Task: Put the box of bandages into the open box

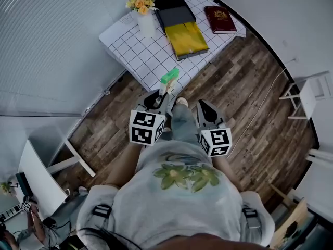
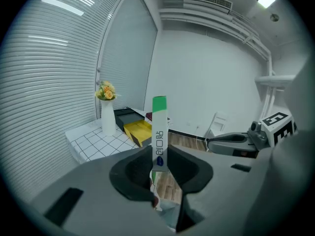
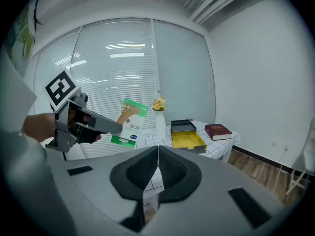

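Note:
My left gripper (image 1: 164, 90) is shut on the green and white box of bandages (image 1: 169, 78), held upright in the air just short of the table's near corner. In the left gripper view the box of bandages (image 2: 159, 132) stands edge-on between the jaws. The right gripper view shows the box of bandages (image 3: 129, 122) flat-on, in the left gripper (image 3: 106, 125). The open box (image 1: 189, 39) with its yellow inside lies on the white gridded table (image 1: 139, 50), with its black lid (image 1: 173, 12) behind it. My right gripper (image 1: 204, 108) is shut and empty, beside the left one.
A white vase of flowers (image 1: 143, 14) stands at the table's left side. A dark red book (image 1: 220, 19) lies at its right end. A white folding chair (image 1: 306, 97) stands on the wooden floor at the right. A white bench (image 1: 46, 168) is at the lower left.

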